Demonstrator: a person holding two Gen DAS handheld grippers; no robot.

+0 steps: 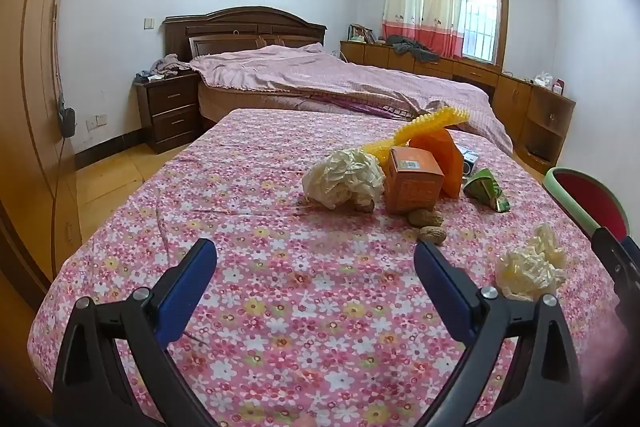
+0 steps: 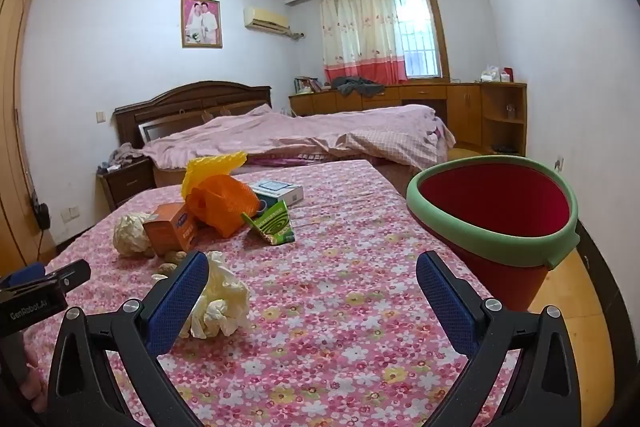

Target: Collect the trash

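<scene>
Crumpled cream paper wad (image 2: 218,301) on floral cloth, both claws spread wide, empty

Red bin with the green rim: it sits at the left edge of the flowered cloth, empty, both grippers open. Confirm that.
Wrong side. The red bin stands at the right edge of the flowered cloth, as the right wrist view shows. What shows of its inside is empty, and the left gripper and right gripper are both open.
</scene>
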